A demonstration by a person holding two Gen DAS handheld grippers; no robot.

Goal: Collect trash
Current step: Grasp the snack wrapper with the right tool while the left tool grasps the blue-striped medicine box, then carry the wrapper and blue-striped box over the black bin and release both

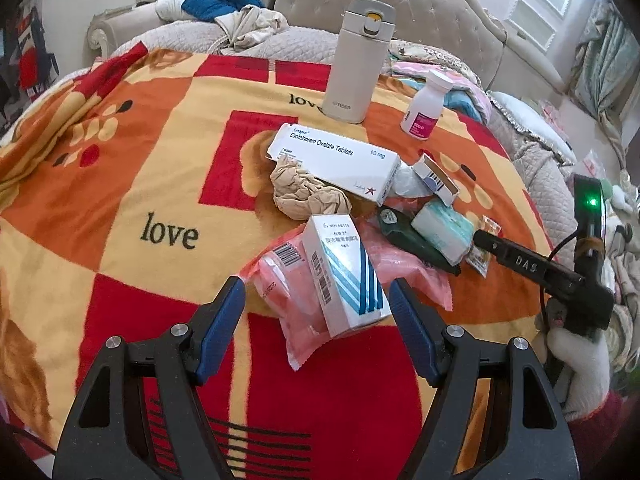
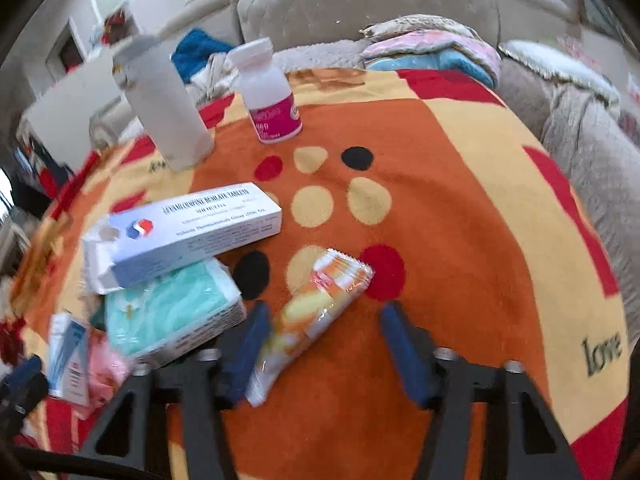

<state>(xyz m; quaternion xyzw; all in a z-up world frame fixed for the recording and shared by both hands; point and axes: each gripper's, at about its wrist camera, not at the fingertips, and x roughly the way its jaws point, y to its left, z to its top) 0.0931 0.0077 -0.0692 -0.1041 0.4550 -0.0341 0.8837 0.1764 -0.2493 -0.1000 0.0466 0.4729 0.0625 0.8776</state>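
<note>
A red, orange and yellow blanket (image 1: 132, 184) printed with "love" spreads under everything, well beyond both sets of jaws. Far ahead of the left gripper (image 1: 316, 300) stands a beige flask (image 1: 358, 64), upright, and beside it a white pill bottle (image 1: 426, 106) with a pink label. Nearer lies a long white tablet box (image 1: 340, 158), its near edge over a crumpled beige rag (image 1: 308, 196). Between the left jaws, which stand wide with neither blue pad touching anything, a white carton (image 1: 344, 272) with blue stripes rests on a pink plastic bag (image 1: 288, 284); the carton sits just ahead of the fingertips and closer to the right pad. Ahead and to the right of these jaws lie a dark green object (image 1: 404, 236), a pack of tissues (image 1: 444, 232) and a small open box (image 1: 436, 178). The right gripper (image 2: 320, 312) reaches in from the right edge of the left view, held by a gloved hand (image 1: 580, 364). In its own blurred view the jaws stand partly apart, and an orange and yellow snack wrapper (image 2: 312, 320) lies slanted between them, its lower part against the left pad, clear of the right pad. Left of these jaws sit a green tissue pack (image 2: 176, 312) and, above it, 1 white and blue tablet box (image 2: 188, 228).
</note>
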